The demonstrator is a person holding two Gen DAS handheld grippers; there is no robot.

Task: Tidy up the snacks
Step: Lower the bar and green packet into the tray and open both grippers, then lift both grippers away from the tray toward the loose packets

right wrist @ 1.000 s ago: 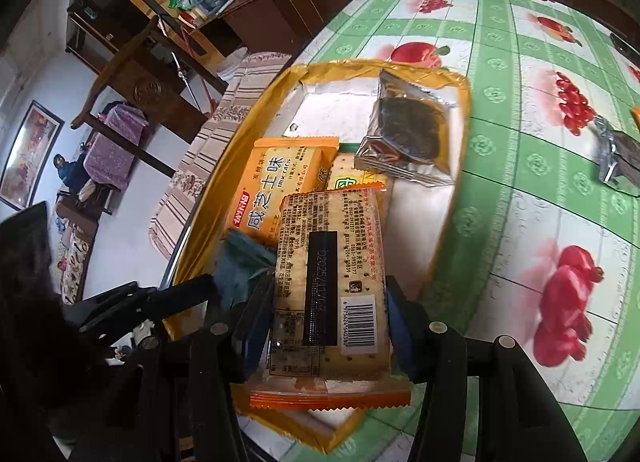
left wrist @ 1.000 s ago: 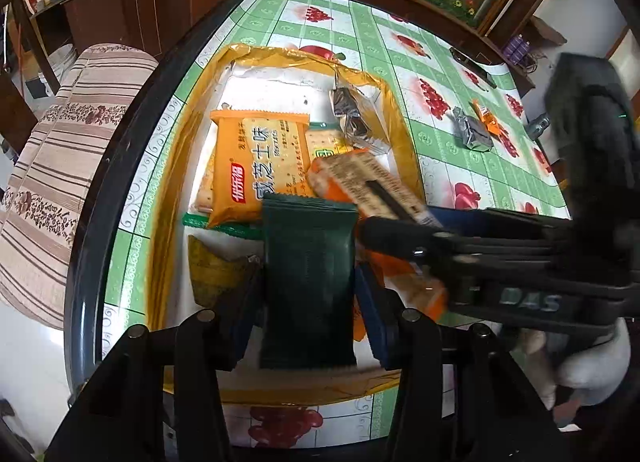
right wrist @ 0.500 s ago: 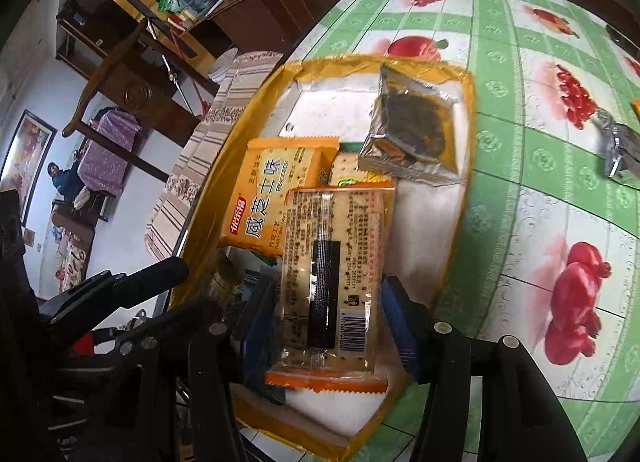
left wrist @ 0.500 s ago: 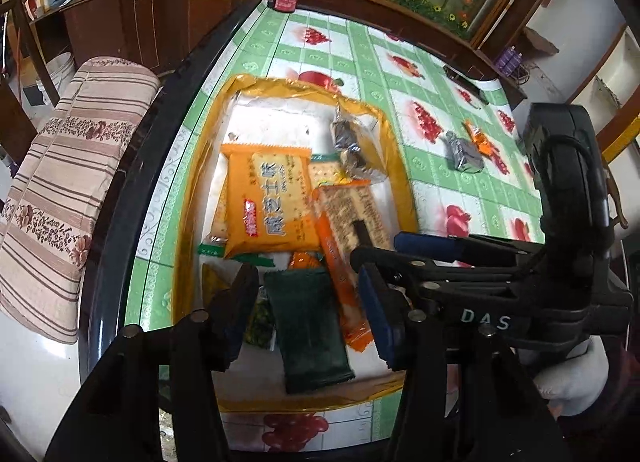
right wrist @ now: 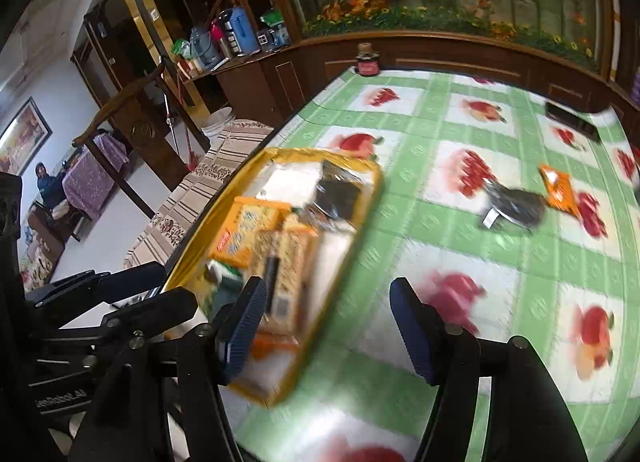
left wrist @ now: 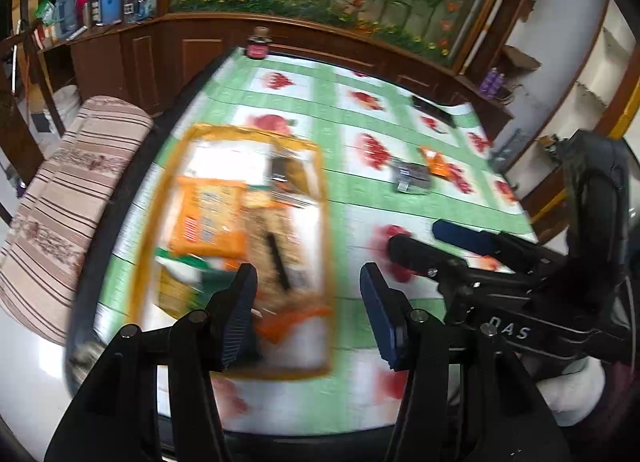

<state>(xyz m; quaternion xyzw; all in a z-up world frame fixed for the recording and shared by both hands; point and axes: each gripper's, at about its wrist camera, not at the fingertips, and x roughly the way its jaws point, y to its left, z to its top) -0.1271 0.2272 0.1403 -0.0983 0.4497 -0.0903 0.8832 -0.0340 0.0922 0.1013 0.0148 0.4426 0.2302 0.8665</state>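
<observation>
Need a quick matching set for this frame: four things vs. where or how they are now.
Things:
1. orange cracker pack
2. silver dark packet
3. small orange packet
4. left gripper

Places/states:
a. open, empty
b. inside the yellow tray
c. on the tablecloth, nearest the tray
d. on the tablecloth, beyond the silver one

Pairs: 1-b, 2-c, 3-d, 4-a

Both wrist views look down obliquely from above the table, sharing the yellow tray point(left wrist: 325, 222) point(right wrist: 362, 214).
</observation>
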